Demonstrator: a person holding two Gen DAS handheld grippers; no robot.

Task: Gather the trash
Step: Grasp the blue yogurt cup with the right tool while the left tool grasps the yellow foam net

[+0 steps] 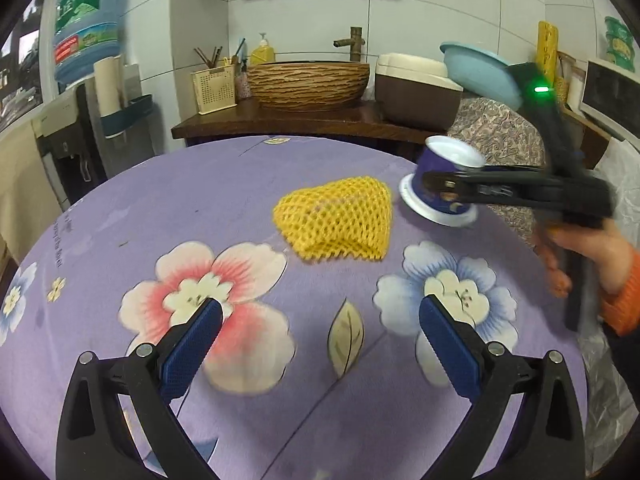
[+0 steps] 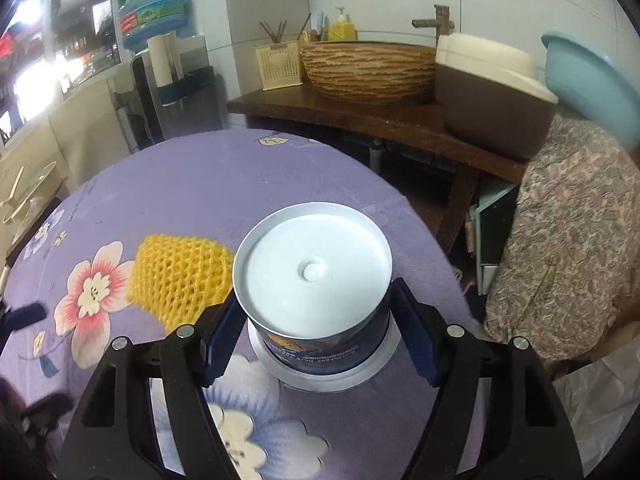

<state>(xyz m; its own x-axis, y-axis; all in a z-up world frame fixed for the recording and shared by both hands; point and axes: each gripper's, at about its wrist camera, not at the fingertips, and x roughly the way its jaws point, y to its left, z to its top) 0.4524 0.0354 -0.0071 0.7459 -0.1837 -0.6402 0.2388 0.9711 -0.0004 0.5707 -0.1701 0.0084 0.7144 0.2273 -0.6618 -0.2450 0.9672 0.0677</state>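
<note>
Right gripper [image 2: 318, 334] clamping upturned cup [image 2: 316, 280]

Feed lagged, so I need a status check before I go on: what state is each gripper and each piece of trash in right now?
left gripper: open, empty, above the tablecloth.
right gripper: shut on the cup.
cup: upside down, tilted, lifted off the table.
yellow foam net: lying on the tablecloth, untouched.
</note>
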